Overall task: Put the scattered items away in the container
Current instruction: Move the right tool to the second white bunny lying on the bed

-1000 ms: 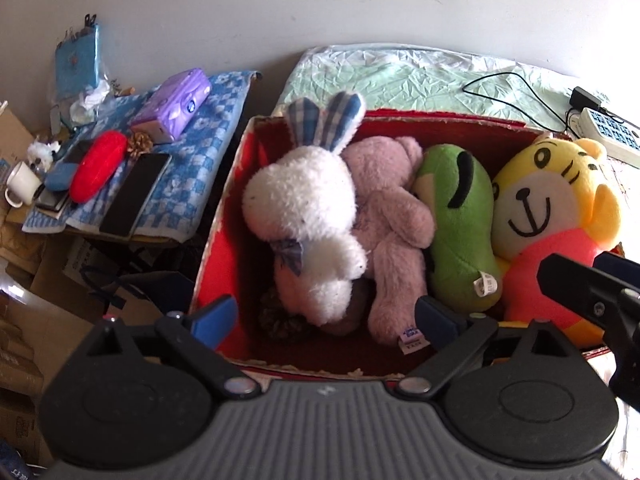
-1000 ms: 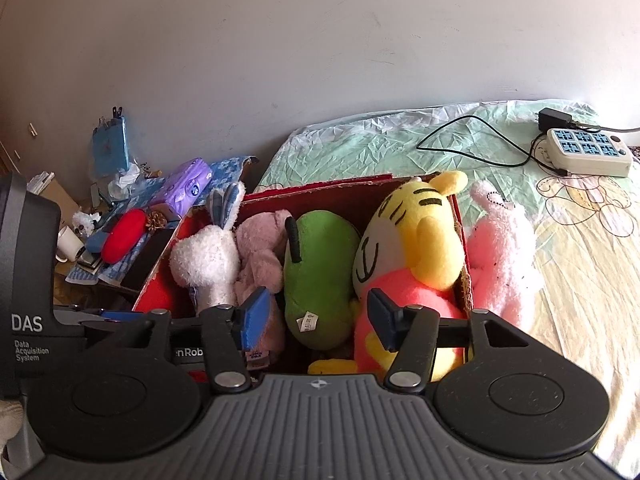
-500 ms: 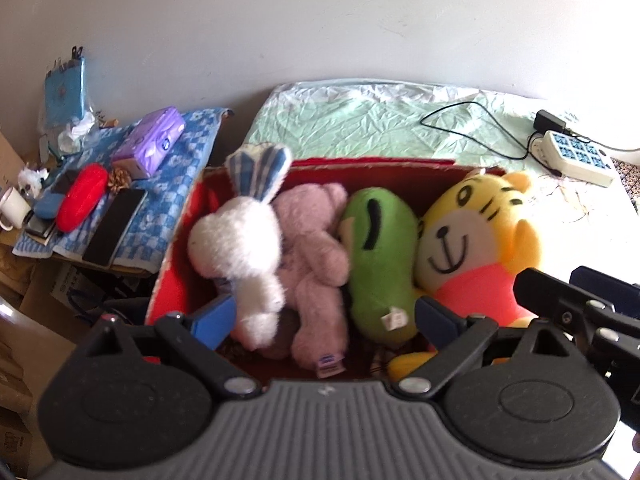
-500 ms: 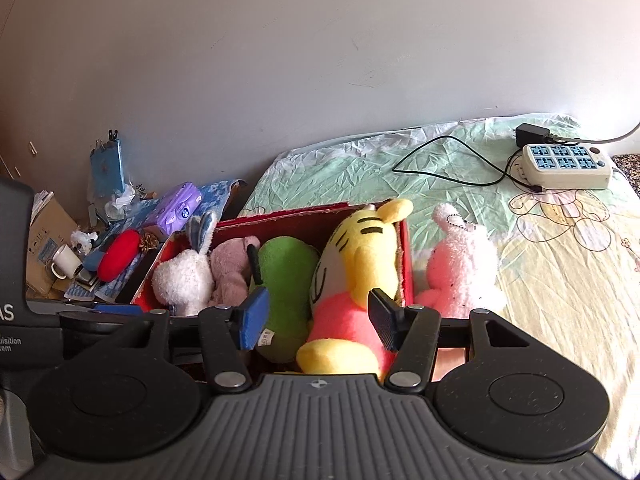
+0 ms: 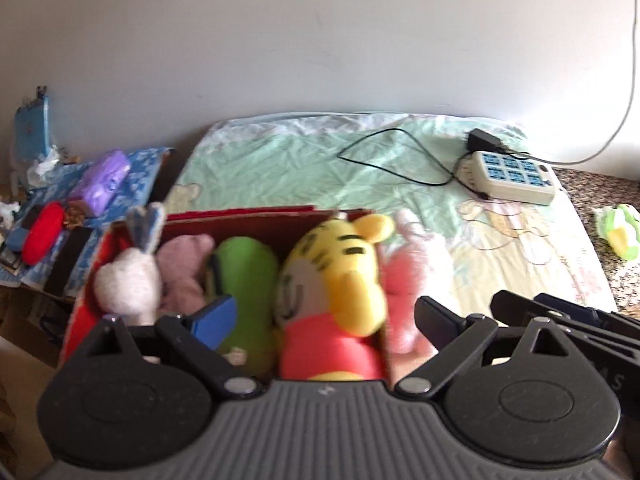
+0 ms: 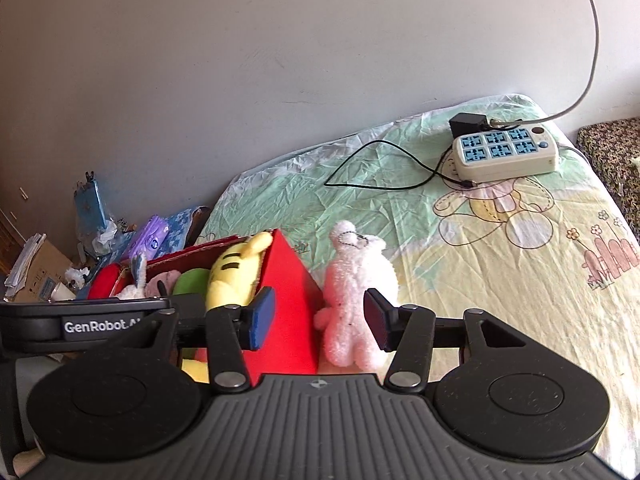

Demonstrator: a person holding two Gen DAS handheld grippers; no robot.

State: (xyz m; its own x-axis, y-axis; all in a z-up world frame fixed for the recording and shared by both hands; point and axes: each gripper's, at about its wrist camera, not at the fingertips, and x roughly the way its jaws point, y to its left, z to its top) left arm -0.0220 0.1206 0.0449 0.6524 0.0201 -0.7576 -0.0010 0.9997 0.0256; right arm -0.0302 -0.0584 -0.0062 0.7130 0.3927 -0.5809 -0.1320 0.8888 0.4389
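Four plush toys already sit in the red box (image 6: 294,300) — rabbit, pink bear, green one, tiger (image 6: 234,276). A pink toy (image 6: 356,292) remains on the bed (image 6: 500,280), touching the box at its 3 o'clock. The right hand-held gripper (image 6: 320,318) has just been narrowing, half-open, nothing gripped; the left hand-held gripper (image 5: 324,320) is wide, empty.

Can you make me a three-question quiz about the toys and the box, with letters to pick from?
1. Where is the pink toy?
A. in the box
B. on the bed beside the box
C. on the floor
2. What colour is the box?
A. red
B. blue
C. white
3. What is the right gripper doing?
A. squeezing the tiger
B. holding the box
C. holding nothing

Answers: 1 B, it stands outside the box wall. 2 A, its wall is red. 3 C, nothing sits pressed between its pads.
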